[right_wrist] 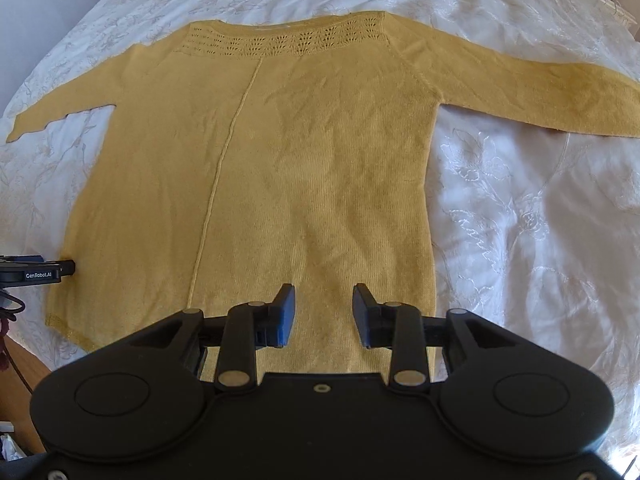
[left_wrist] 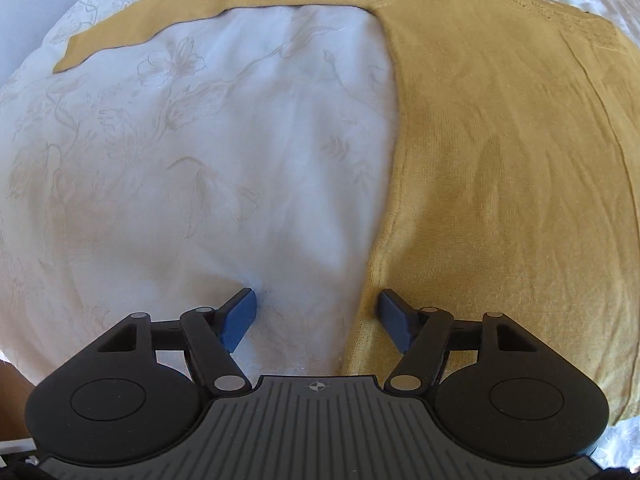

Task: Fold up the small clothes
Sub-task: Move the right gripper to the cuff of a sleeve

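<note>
**Desk:** What am I looking at?

**Operator:** A mustard knit sweater lies flat on a bed's white embroidered bedspread, neckline toward the far edge, hem toward me, both sleeves spread out sideways. I read this as the start of the fold: the garment is laid out, nothing turned over yet.

**Desk:** And your grippers?

**Operator:** The right gripper hovers over the hem near the middle of the body, jaws apart, nothing between them. The left gripper hangs at the sweater's left side edge, jaws wide, one pad over bare bedspread, the other over the knit. Neither grips cloth.

**Desk:** Next move?

**Operator:** My judgement: take the left sleeve or the side edge and bring it across the body. That calls for dropping the pads onto the fabric and pinching only the knit, not the bedspread beneath.
</note>
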